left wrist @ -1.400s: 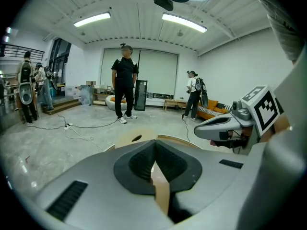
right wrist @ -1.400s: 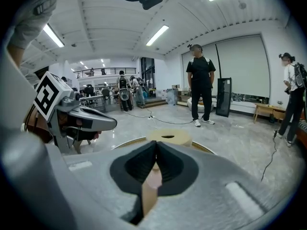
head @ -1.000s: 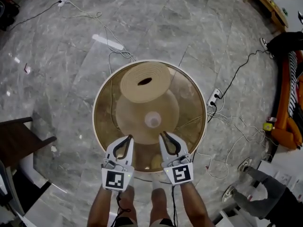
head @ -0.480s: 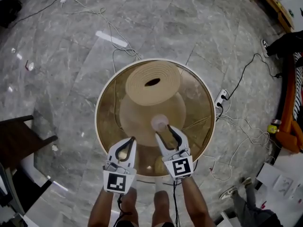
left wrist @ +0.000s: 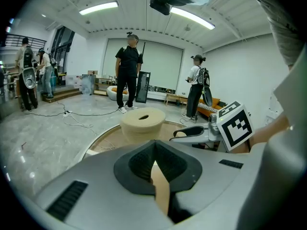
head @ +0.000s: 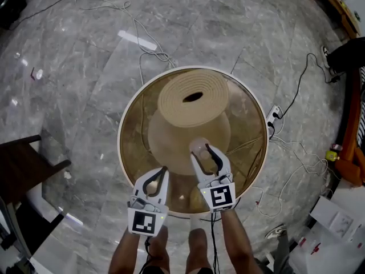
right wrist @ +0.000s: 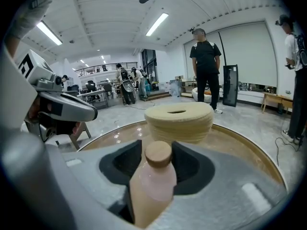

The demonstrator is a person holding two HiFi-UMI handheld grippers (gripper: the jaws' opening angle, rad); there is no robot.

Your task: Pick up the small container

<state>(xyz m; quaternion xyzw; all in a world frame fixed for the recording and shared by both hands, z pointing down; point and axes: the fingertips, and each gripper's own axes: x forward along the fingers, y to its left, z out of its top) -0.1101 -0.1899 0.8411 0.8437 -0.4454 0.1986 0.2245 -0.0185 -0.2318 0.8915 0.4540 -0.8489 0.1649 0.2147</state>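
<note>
The small container is a pale pink bottle with a round wooden lid, standing upright on the round glass table. My right gripper is open with its jaws on either side of the bottle. In the right gripper view the bottle fills the gap of the right gripper, with dark space showing on both sides of it. My left gripper is shut on nothing, near the table's front edge, left of the right one. In the left gripper view, the left gripper has its jaws meeting at the tips.
A ribbed beige disc tops the table's cone-shaped base under the glass. Cables and a power strip lie on the marble floor. Dark furniture stands at the left, an orange seat at the right. People stand beyond the table.
My right gripper has moved forward to the bottle and its jaws have spread, so the bottle now stands between them. The left gripper stayed shut beside it.
</note>
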